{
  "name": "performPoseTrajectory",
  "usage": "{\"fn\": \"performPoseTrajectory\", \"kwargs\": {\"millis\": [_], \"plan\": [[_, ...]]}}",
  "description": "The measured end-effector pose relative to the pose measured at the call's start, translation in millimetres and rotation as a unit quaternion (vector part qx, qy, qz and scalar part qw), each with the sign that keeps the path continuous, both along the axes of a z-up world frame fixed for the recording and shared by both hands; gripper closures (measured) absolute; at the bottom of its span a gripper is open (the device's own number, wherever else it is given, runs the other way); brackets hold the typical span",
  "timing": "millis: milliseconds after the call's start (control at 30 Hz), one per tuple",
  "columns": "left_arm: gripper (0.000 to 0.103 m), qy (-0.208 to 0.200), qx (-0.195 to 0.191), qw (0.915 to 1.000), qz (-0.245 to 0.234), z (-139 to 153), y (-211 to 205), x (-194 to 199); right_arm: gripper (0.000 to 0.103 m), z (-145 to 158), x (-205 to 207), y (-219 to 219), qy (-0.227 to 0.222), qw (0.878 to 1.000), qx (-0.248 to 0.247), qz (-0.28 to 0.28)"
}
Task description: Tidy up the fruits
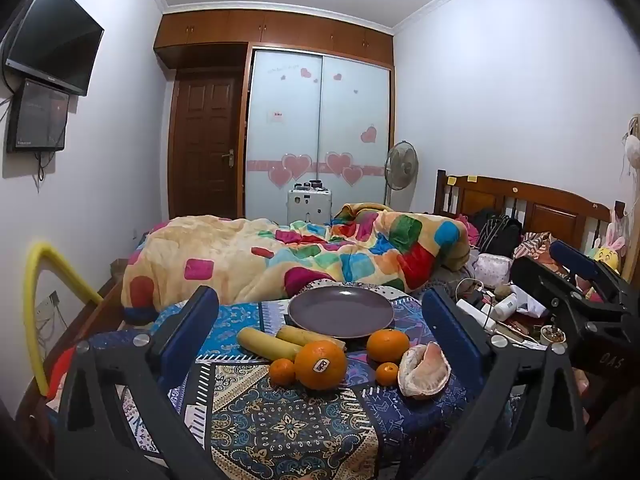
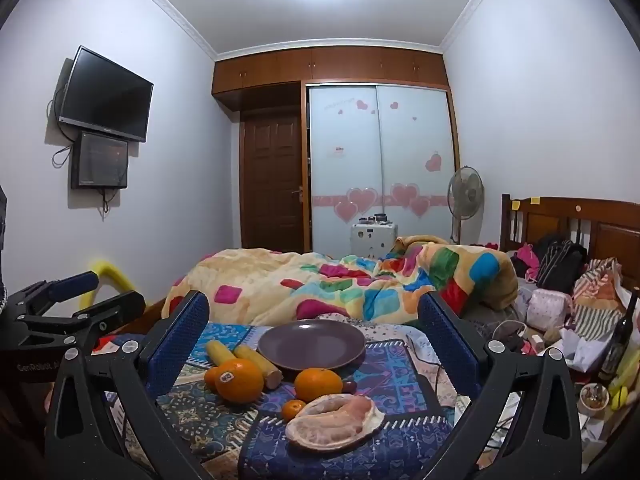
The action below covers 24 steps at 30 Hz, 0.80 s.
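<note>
Fruits [image 1: 320, 364] loose on patterned worktop [image 1: 280, 432], just before purple plate [image 1: 341, 311]. Plate bare inside. Left gripper [image 1: 320, 320] and right gripper [image 2: 314, 332] both spread wide, gripping nothing.

Served as the carrying surface: a flat top covered by a blue patterned cloth [image 1: 280, 432]. Lay directly on it: a round purple plate [image 1: 340, 312], two yellow bananas [image 1: 268, 344], two large oranges [image 1: 320, 364], two small tangerines [image 1: 282, 371], and an opened pomelo piece [image 1: 424, 372] in pale peel.
</note>
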<state>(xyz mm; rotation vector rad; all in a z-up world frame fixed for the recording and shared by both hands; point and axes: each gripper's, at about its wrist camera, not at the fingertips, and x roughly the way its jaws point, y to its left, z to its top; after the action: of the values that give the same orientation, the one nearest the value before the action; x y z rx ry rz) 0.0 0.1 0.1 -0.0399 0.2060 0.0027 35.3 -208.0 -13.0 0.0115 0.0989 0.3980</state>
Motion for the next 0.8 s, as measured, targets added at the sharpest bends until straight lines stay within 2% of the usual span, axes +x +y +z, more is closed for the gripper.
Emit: {"fn": "performPoseTrajectory", "kwargs": {"millis": [100,167,267,800], "plan": [[0.0,-0.004,-0.003,1.0,-0.001,0.6,-1.5,-2.0,0.0,0.3,-0.3,0.6,0.001,1.0,-0.004,0.001],[0.0,0.013,-0.018,0.9998,0.001,1.0,2.8,1.7,0.0,0.4,-0.3,1.3,0.001,1.0,-0.005,0.0],[0.0,0.013,-0.017,0.9998,0.004,-0.2,3.6,4.5,0.0,0.5,-0.2,2.3,-0.001,1.0,-0.006,0.0],[0.0,-0.006,-0.019,0.9997,0.017,-2.1,10.7,-2.7,0.0,-0.6,-4.2,8.6,-0.009,1.0,-0.004,0.006]]}}
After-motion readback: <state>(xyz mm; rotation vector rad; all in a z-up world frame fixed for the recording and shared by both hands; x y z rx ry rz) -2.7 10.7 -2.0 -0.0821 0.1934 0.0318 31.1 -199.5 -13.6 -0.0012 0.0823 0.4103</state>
